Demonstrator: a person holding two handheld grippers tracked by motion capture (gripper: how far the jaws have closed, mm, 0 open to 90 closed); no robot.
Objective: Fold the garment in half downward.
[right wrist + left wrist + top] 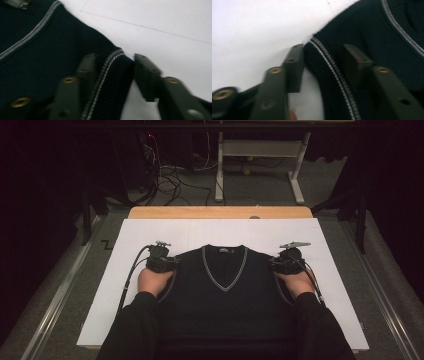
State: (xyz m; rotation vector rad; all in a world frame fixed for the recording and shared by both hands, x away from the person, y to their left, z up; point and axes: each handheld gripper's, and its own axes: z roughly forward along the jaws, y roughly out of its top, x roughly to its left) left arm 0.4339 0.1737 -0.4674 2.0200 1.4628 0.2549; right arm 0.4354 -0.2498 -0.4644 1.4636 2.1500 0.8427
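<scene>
A dark sleeveless V-neck vest point(225, 305) with grey striped trim lies flat on the white sheet point(200, 232), neck away from me. My left gripper point(174, 262) is at the vest's left shoulder. In the left gripper view its jaws point(324, 57) straddle the trimmed armhole edge point(329, 67): one pad point(293, 65) stands against the edge, the other rests on the knit. My right gripper point(277, 263) is at the right shoulder. In the right gripper view its jaws point(113, 65) straddle that armhole edge point(110, 72), which bulges slightly between them. Both jaws stand apart around the fabric.
The white sheet covers a wooden table point(220, 212), with bare white margins left and right of the vest. Dark sleeves come in from the bottom. Beyond the table are grey carpet, cables point(170, 180) and a white desk frame point(260, 150).
</scene>
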